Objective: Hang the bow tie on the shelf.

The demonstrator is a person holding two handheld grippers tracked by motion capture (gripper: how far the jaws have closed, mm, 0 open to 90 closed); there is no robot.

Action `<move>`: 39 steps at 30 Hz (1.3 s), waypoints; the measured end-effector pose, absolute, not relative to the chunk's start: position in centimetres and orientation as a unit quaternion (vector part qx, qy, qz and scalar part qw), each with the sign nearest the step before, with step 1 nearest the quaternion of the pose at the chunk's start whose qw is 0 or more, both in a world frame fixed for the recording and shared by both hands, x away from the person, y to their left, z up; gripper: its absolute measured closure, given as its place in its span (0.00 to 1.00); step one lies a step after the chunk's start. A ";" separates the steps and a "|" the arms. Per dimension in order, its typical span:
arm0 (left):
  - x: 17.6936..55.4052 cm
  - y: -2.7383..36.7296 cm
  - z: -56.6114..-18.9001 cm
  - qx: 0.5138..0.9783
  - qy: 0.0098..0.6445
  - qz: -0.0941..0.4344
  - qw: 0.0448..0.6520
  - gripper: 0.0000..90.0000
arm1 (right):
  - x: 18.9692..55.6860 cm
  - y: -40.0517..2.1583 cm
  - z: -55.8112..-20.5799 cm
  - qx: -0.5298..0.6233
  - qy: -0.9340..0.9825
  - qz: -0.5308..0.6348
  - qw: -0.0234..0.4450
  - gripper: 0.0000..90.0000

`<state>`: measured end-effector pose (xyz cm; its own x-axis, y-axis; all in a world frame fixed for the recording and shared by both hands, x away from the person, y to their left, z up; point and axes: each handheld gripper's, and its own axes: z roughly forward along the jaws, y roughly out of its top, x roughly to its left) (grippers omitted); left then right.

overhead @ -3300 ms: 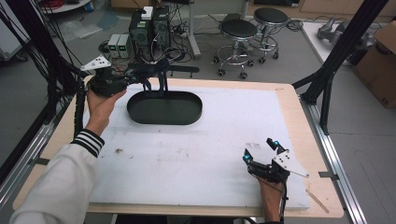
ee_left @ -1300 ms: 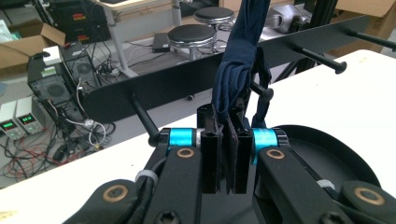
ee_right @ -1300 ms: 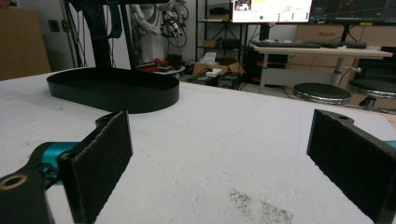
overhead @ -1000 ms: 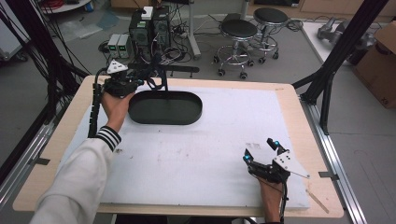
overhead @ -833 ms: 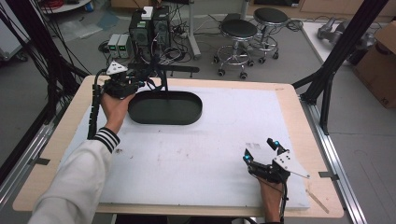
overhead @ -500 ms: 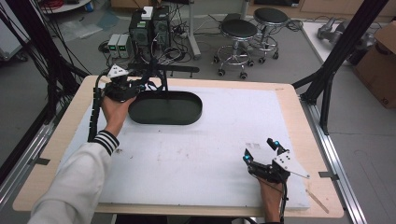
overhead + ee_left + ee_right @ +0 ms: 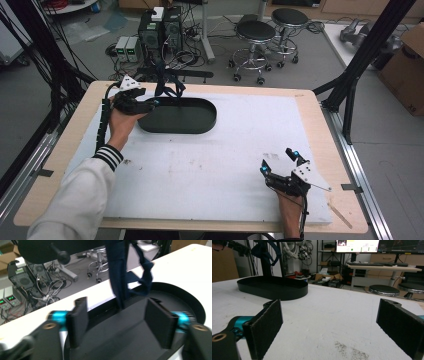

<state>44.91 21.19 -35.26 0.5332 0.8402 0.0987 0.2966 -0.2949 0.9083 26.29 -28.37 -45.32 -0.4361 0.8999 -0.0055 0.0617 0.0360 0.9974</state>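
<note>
My left gripper has crept a little rightward since half a second ago, its jaws spread wide over the left end of the black oval tray. The tray is shallow and dark with a low rim, lying at the far left of the white table, long axis running left to right. A dark blue strap hangs from above into its far edge. My right gripper rests near right, jaws wide and empty.
</note>
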 end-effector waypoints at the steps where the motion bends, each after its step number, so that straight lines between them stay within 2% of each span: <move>1: 44.8 21.2 -35.3 0.749 0.377 0.298 0.457 0.27 | 26.3 -28.4 -45.3 0.388 0.620 0.577 0.365 0.06; 3: 44.3 21.5 -35.6 0.748 0.378 0.296 0.459 0.20 | 26.2 -28.4 -45.3 0.385 0.618 0.579 0.367 0.06; 4: 44.1 21.6 -35.7 0.746 0.378 0.292 0.465 0.19 | 26.2 -28.4 -45.4 0.385 0.616 0.580 0.368 0.07; 10: 42.2 23.0 -36.6 0.730 0.376 0.277 0.500 0.19 | 26.2 -28.4 -45.4 0.385 0.617 0.580 0.369 0.07; 22: 35.7 25.7 -39.8 0.702 0.360 0.275 0.549 0.19 | 26.2 -28.3 -45.3 0.387 0.620 0.574 0.370 0.07; 32: 31.5 27.5 -42.7 0.672 0.376 0.293 0.566 0.19 | 26.2 -28.2 -45.3 0.389 0.622 0.570 0.371 0.07; 39: 29.5 27.9 -44.1 0.668 0.358 0.314 0.572 0.19 | 26.2 -28.1 -45.3 0.388 0.621 0.569 0.374 0.06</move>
<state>29.53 27.92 -44.09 0.5468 0.8372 0.0103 0.1183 -0.0895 0.9889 26.21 -28.15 -45.32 -0.4185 0.9079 -0.0228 0.0563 0.0510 0.9971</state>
